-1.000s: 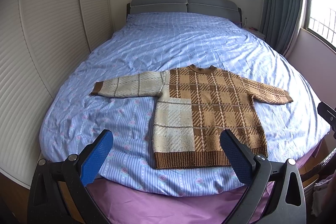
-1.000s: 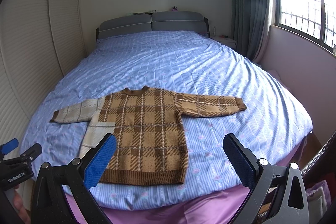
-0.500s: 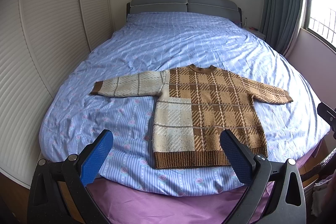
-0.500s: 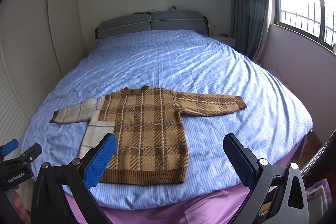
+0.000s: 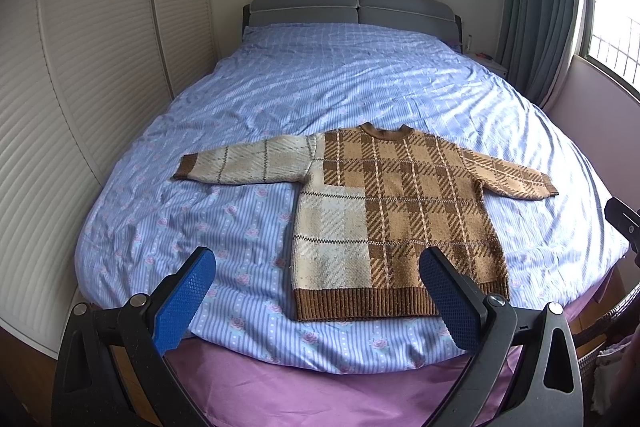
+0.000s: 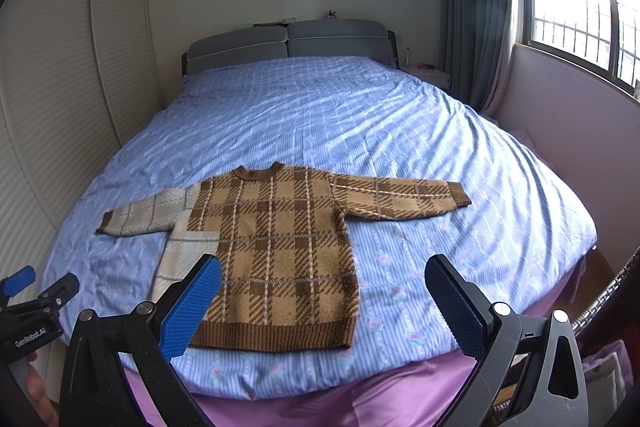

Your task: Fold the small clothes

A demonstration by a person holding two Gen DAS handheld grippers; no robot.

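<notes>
A small brown and cream plaid sweater (image 5: 384, 211) lies flat, front up, sleeves spread, near the foot of the bed; it also shows in the right wrist view (image 6: 276, 247). My left gripper (image 5: 318, 297) is open and empty, held above the bed's foot edge just short of the sweater's hem. My right gripper (image 6: 324, 303) is open and empty, above the hem's right part. The left gripper also shows at the left edge of the right wrist view (image 6: 36, 307).
The bed has a blue striped cover (image 5: 360, 83) over a purple sheet (image 5: 320, 387). White louvred wardrobe doors (image 5: 80, 67) stand on the left. A grey headboard (image 6: 288, 43), curtains and a window (image 6: 580, 7) are at the back right.
</notes>
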